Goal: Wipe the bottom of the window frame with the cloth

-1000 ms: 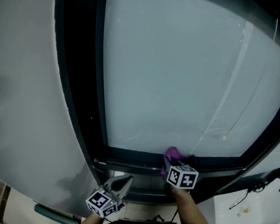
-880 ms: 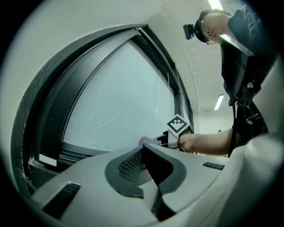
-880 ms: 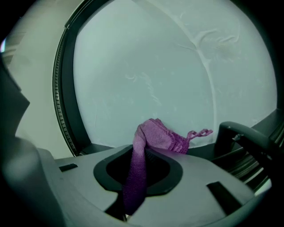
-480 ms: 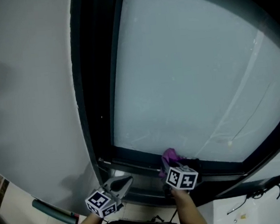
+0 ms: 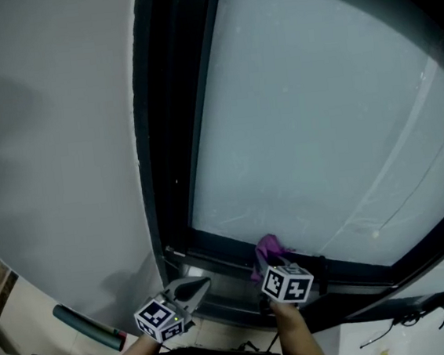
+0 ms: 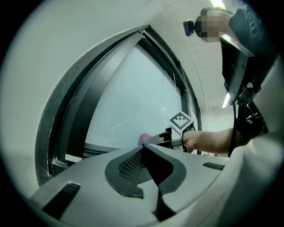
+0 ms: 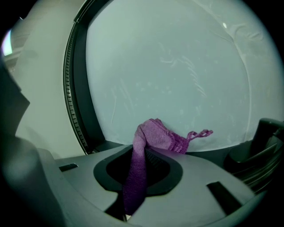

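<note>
A purple cloth (image 7: pixel 153 135) is pinched in my right gripper (image 5: pixel 267 259), which is shut on it, and bunches past the tips against the frosted pane. In the head view the cloth (image 5: pixel 270 247) sits on the dark bottom rail of the window frame (image 5: pixel 223 261), left of the rail's middle. My left gripper (image 5: pixel 193 288) hovers lower left of it, below the frame's bottom left corner, jaws shut with nothing between them. From the left gripper view the cloth (image 6: pixel 143 138) and the right gripper's marker cube (image 6: pixel 181 121) show beyond my own closed tips.
The frosted glass pane (image 5: pixel 318 115) fills the frame. A plain grey wall (image 5: pixel 54 151) lies left of the dark side jamb (image 5: pixel 160 116). A dark green tube (image 5: pixel 88 325) lies low at the left. A black fitting (image 7: pixel 262 142) sits on the rail right of the cloth.
The head view has drifted so the window sits further right in the picture. Both grippers and the cloth keep almost the same place on the bottom rail.
</note>
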The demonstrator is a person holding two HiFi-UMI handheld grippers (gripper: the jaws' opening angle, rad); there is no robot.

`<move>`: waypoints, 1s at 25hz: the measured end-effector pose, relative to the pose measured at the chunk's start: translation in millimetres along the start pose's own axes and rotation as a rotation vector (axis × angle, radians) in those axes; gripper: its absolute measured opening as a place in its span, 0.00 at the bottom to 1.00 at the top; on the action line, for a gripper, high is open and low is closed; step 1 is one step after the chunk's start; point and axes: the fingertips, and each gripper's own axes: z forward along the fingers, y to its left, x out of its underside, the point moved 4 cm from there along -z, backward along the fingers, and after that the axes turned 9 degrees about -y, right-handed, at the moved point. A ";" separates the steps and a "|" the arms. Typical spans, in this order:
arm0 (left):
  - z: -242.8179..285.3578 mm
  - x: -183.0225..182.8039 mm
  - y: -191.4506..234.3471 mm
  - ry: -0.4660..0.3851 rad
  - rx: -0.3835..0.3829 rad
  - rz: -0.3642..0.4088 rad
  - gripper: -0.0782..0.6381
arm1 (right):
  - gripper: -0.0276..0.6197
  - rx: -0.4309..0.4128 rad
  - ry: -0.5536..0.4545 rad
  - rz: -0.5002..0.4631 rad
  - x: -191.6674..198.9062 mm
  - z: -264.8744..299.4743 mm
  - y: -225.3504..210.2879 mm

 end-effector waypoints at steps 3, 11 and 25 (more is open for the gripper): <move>-4.4 -2.7 5.5 0.015 -0.035 0.018 0.11 | 0.16 -0.019 0.002 0.006 0.8 5.4 5.3; -11.5 -8.4 11.2 0.026 -0.105 0.057 0.11 | 0.16 -0.085 0.021 0.006 1.5 18.2 24.0; -47.6 -27.3 24.0 -0.021 -0.234 0.098 0.11 | 0.16 -0.192 0.128 -0.140 6.7 42.8 64.2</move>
